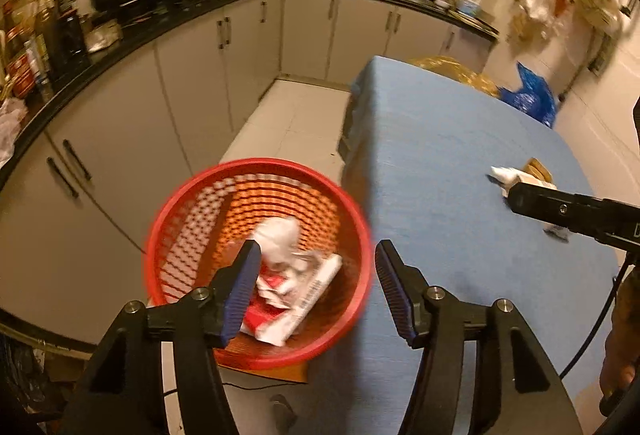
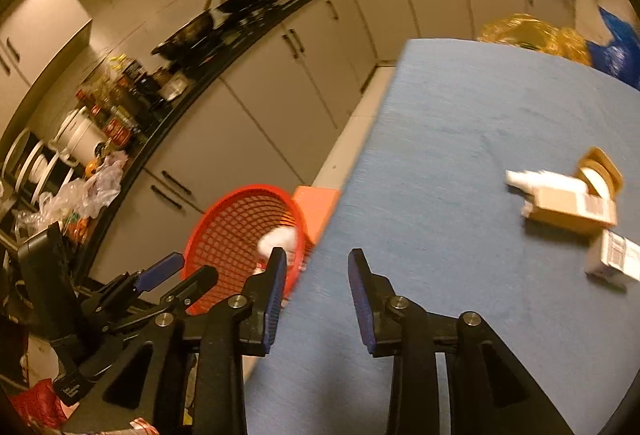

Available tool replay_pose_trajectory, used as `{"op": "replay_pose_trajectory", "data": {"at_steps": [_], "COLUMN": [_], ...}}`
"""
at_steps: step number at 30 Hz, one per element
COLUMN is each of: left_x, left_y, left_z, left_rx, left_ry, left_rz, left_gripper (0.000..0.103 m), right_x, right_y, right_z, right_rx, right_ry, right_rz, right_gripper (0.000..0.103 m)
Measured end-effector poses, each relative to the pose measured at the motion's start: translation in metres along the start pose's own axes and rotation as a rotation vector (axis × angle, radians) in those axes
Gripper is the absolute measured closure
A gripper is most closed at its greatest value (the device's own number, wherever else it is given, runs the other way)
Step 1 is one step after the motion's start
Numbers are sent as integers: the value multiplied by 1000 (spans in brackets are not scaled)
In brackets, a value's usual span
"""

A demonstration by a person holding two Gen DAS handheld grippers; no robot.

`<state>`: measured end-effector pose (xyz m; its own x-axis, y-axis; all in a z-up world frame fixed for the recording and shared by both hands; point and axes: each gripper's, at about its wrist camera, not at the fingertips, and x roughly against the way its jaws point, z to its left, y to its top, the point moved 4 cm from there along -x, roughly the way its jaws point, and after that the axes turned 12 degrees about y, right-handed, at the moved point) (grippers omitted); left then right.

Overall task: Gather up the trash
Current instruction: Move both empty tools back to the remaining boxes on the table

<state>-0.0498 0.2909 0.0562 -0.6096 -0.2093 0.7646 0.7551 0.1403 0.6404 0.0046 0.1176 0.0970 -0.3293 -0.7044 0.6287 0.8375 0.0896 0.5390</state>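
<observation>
Trash [image 2: 568, 205], 2 boxes and a wad, is left on the blue desk [image 2: 460, 123]; some is already dumped in the red basket [image 1: 256, 255]. Both the left claw [image 1: 316, 275] and right claw [image 2: 316, 287] are held part open, empty. The brown box should probably be squared up to and pinched across its narrow side.

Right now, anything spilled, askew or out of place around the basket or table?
Nothing spilled. The red basket beside the blue table holds crumpled paper and wrappers. Some trash is left on the table: a brown cardboard box, a white carton, a white wad, bunched near the right edge. Both grippers, left and right, are open and empty.
</observation>
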Motion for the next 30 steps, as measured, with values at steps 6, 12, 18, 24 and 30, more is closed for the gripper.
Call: {"op": "replay_pose_trajectory", "data": {"at_steps": [6,12,18,24,30], "left_x": [7,19,27,33,32], "left_y": [-6,-15,-23,-27,-16], "left_z": [-52,-105,-141,-161,-175], "left_rx": [-68,-130,-174,-185,-199], "left_ry": [-44,-75,-96,-101,-140], "left_rz": [3,-1,6,14,3], "left_gripper": [43,41,39,39,35], "right_x": [45,92,109,93,82], "right_y": [-12,-10,10,23,3], "right_z": [-55,-125,-174,-225,-212], "right_rx": [-55,-47,64,42,128], "right_ry": [-53,-133,-190,-94,31], "right_rz": [-21,-3,32,114,242], "right_gripper": [60,50,36,30,30]}}
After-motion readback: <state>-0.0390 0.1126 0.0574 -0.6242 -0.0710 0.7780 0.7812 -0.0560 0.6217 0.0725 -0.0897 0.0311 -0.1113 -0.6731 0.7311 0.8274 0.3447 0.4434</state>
